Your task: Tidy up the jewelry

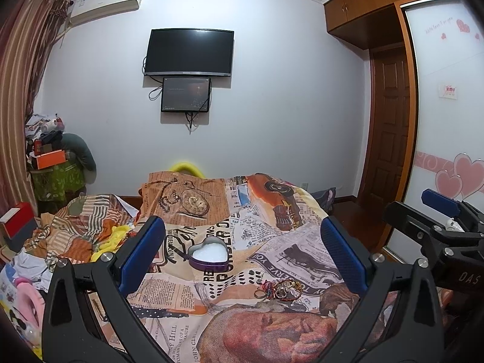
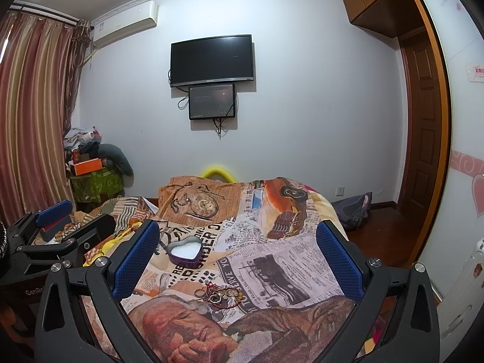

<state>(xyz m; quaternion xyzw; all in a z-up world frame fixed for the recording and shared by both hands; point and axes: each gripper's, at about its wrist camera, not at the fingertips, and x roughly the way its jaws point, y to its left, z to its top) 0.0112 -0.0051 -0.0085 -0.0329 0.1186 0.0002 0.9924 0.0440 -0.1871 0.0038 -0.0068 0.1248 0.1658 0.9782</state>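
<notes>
A small pile of jewelry (image 1: pixel 279 289), with rings and red and gold bracelets, lies on the newspaper-print bedspread (image 1: pixel 236 230). It also shows in the right wrist view (image 2: pixel 219 295). A purple heart-shaped tin (image 1: pixel 208 254) with a white lining sits open behind the pile, and shows in the right wrist view (image 2: pixel 185 252). My left gripper (image 1: pixel 242 252) is open and empty, held above the bed in front of the tin. My right gripper (image 2: pixel 239 255) is open and empty, above the jewelry. Each gripper appears at the edge of the other's view.
Crumpled bedding and clothes (image 1: pixel 75 236) lie at the bed's left side. A red and white box (image 1: pixel 18 220) stands at the far left. A pile of boxes (image 2: pixel 90 163) stands by the curtain. A wardrobe (image 1: pixel 447 121) and a door (image 1: pixel 390 127) are on the right.
</notes>
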